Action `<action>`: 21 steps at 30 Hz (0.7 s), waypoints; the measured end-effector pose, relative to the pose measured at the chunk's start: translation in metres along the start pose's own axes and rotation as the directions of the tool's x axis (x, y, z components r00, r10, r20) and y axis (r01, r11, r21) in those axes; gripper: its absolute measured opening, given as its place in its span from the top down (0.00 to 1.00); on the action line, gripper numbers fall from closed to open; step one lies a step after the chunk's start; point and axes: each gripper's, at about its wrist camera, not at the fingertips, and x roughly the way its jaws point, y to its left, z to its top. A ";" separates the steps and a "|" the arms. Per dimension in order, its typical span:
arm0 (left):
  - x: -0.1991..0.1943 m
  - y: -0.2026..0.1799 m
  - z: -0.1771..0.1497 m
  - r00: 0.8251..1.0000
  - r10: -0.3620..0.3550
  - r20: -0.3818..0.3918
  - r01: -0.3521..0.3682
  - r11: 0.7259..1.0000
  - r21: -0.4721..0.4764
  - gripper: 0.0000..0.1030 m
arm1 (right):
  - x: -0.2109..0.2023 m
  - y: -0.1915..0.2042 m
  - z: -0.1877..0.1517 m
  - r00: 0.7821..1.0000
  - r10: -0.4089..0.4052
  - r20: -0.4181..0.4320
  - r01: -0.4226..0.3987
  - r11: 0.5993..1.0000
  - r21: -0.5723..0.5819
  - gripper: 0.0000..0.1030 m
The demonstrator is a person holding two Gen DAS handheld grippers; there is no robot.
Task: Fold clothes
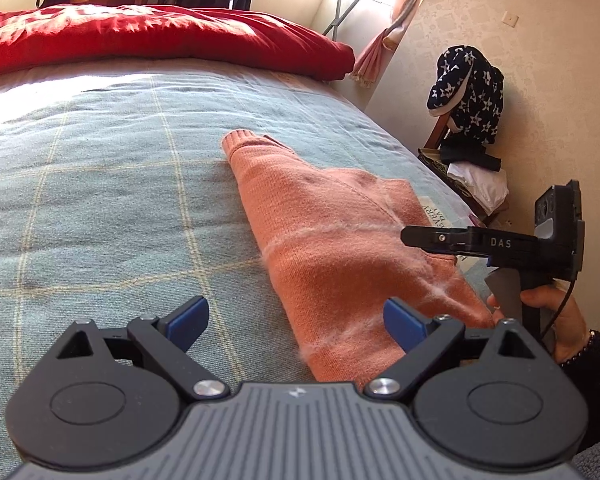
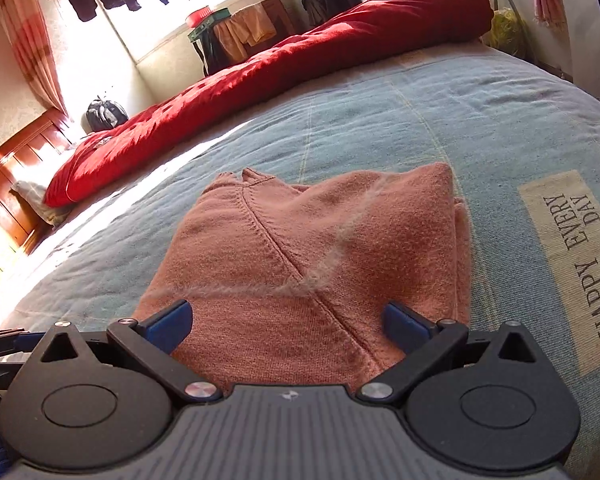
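Lying folded near the bedspread (image 2: pixel 500 120) edge, the sweater (image 2: pixel 300 248); both hand-held grippers (image 1: pixel 296 320) (image 2: pixel 288 320) released.

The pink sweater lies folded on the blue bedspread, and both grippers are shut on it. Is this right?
Not quite. The sweater does lie folded on the bedspread, but both grippers are open: the right wrist view shows the right gripper open, the left wrist view the left gripper.

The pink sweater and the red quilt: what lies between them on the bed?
Only bare blue checked bedspread lies between the pink sweater and the red quilt; both wrist views show it.
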 end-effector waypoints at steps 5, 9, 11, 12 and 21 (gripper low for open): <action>0.009 -0.003 0.020 0.995 -0.096 0.012 0.097 0.995 -0.012 0.09 | -0.014 -0.008 -0.006 0.998 0.048 0.046 -0.050 0.997 0.051 0.00; 0.038 -0.022 0.050 0.971 -0.239 0.014 0.239 0.970 0.034 0.09 | -0.015 -0.011 -0.012 0.996 0.067 0.065 -0.070 0.996 0.052 0.00; 0.057 -0.034 0.065 0.954 -0.299 0.002 0.299 0.952 0.063 0.09 | -0.015 -0.012 -0.013 0.995 0.072 0.070 -0.076 0.996 0.049 0.00; 0.072 -0.040 0.070 0.951 -0.308 -0.022 0.308 0.948 0.080 0.09 | -0.015 -0.013 -0.013 0.995 0.075 0.072 -0.079 0.996 0.046 0.00; 0.146 -0.050 0.079 0.940 -0.319 -0.119 0.325 0.945 0.037 0.04 | -0.020 -0.019 -0.014 0.990 0.115 0.079 -0.119 0.991 0.053 0.00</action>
